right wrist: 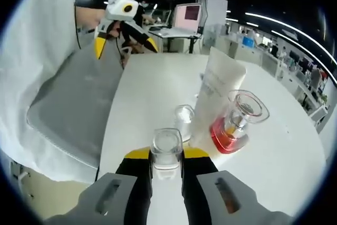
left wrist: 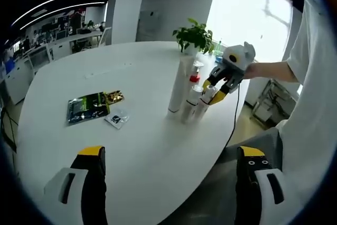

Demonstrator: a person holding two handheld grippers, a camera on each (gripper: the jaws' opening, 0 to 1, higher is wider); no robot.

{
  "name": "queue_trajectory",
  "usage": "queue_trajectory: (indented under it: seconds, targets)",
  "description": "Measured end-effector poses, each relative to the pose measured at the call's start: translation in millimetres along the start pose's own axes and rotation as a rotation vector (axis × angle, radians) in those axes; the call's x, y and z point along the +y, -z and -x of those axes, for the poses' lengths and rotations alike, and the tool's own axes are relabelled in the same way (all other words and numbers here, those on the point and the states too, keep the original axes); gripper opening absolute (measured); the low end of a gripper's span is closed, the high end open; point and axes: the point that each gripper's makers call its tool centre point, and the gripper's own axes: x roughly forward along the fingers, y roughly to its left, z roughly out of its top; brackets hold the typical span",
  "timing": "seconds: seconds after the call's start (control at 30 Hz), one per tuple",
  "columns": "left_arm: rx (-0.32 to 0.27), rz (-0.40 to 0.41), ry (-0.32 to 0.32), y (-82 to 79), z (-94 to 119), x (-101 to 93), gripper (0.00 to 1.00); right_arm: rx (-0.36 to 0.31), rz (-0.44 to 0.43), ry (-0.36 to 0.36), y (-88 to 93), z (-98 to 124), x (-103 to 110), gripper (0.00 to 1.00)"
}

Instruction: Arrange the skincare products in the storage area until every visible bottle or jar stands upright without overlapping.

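Jaws of the left gripper (left wrist: 167, 183) rise nearest in the left gripper view, spread wide with nothing between them, held back over the near edge of the white table (left wrist: 131, 135); leftward on the tabletop lies a green packet (left wrist: 88, 107), a small sachet (left wrist: 117, 118) just beside it; further right stands the cluster of products, a tall white tube (left wrist: 180, 85), a bottle with a red middle (left wrist: 194, 77) and two slim bottles (left wrist: 192, 103); the right gripper (left wrist: 217, 89) reaches in from the right, its yellow tips closed on the nearer slim one; a plant (left wrist: 195, 36) sits behind.

From the right gripper view, the left gripper (right wrist: 122, 20) hangs at upper left by the person's lap; the right gripper (right wrist: 166, 168) clamps a clear-capped bottle (right wrist: 166, 147), upright; a second cap (right wrist: 184, 114) just behind, then the tube (right wrist: 217, 96) and the red bottle (right wrist: 236, 125).

Judged step: setting this bottle upright at the cluster's edge; next calls for lowering it squarely, clear of its neighbour, then opening gently so nothing topples.
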Motion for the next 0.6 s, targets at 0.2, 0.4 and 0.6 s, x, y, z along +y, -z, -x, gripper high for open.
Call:
queue_trajectory:
  seconds: [0.2, 0.4, 0.6]
  targets:
    - [0.005, -0.002, 0.003, 2.0, -0.5, -0.9, 0.97, -0.003, -0.012, -0.003, 0.8, -1.3, 1.6, 0.20]
    - [0.010, -0.005, 0.009, 3.2, -0.8, -2.6, 0.97, -0.011, -0.035, -0.004, 0.3, -0.1, 0.1, 0.25]
    - [0.011, -0.009, 0.013, 2.7, -1.4, -3.4, 0.96, 0.002, -0.043, 0.005, 3.7, 0.3, -0.6, 0.26]
